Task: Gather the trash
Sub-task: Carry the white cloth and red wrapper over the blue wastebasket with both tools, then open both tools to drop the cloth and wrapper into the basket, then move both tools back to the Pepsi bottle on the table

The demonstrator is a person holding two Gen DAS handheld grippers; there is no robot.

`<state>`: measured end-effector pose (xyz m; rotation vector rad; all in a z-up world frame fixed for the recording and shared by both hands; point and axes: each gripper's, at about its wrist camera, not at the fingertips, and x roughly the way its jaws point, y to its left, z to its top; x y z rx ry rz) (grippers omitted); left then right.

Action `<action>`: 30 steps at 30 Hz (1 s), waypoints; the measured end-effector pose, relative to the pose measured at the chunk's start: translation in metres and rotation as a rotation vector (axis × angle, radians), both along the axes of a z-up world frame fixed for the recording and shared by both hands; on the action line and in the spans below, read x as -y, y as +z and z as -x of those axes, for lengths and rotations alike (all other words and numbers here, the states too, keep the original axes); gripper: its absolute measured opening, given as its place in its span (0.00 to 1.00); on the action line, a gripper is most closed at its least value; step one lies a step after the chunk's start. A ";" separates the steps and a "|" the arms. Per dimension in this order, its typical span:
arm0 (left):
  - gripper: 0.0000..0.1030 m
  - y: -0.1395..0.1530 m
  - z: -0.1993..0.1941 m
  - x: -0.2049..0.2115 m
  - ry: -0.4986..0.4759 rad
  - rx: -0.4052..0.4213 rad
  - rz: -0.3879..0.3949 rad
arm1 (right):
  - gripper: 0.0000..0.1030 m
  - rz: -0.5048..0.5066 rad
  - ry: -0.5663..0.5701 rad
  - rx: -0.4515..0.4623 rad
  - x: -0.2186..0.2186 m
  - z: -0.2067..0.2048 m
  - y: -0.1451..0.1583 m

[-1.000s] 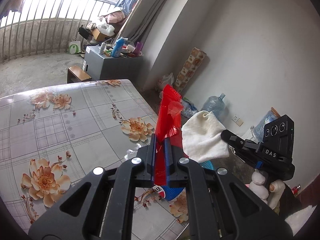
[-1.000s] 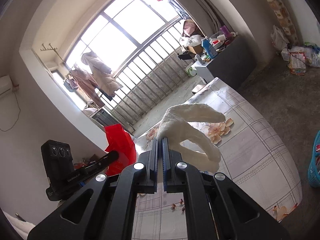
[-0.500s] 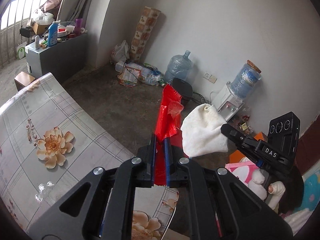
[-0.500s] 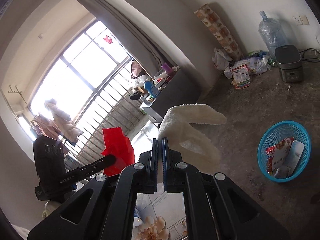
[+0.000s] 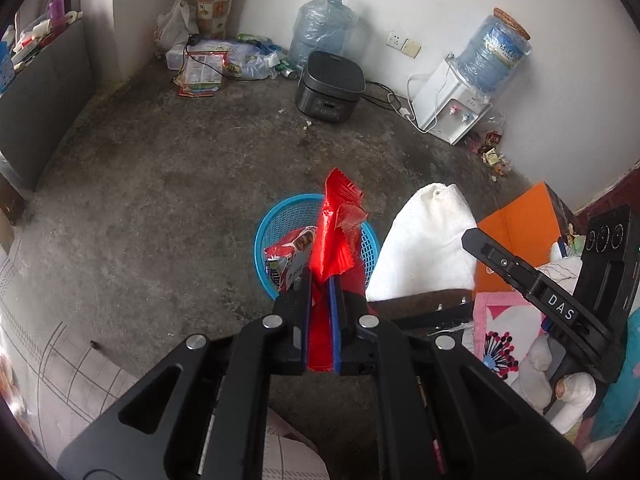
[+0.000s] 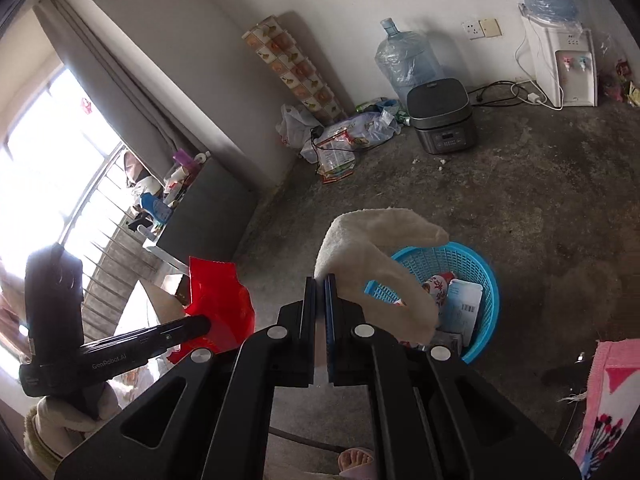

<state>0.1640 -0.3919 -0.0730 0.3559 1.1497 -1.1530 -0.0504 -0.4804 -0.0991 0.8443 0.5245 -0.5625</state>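
Observation:
My left gripper [image 5: 322, 280] is shut on a crumpled red plastic wrapper [image 5: 336, 232], which sticks up past the fingertips. Right behind the wrapper on the concrete floor sits a round blue mesh basket [image 5: 276, 224] with several packets inside. My right gripper [image 6: 320, 280] is shut on a white cloth [image 6: 372, 256] that curls over to the right, above the same blue basket [image 6: 480, 268]. The red wrapper [image 6: 218, 300] and the left gripper appear at the left of the right wrist view. The white cloth [image 5: 424, 244] hangs at the right of the left wrist view.
A dark rice cooker [image 5: 330, 86], a big water bottle [image 5: 320, 26] and a water dispenser [image 5: 452, 106] stand by the far wall. Bags and papers [image 5: 204, 64] litter the corner. A grey cabinet [image 6: 208, 208] stands left, an orange box [image 5: 516, 232] right, the flowered table edge [image 5: 48, 364] lower left.
Both grippers swung away from the flowered table and tipped down toward the floor. The blue basket came into view beneath them. The wrapper and the cloth stayed gripped.

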 end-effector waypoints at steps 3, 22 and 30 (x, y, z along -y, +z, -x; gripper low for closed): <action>0.06 -0.026 0.001 0.031 -0.036 -0.015 -0.044 | 0.05 -0.005 -0.053 -0.093 0.018 -0.006 -0.024; 0.45 -0.075 0.003 0.089 -0.080 -0.033 -0.157 | 0.38 -0.225 -0.085 -0.188 0.064 -0.034 -0.135; 0.55 0.010 -0.009 0.028 -0.042 0.055 -0.061 | 0.45 -0.132 -0.023 -0.029 0.023 -0.030 -0.063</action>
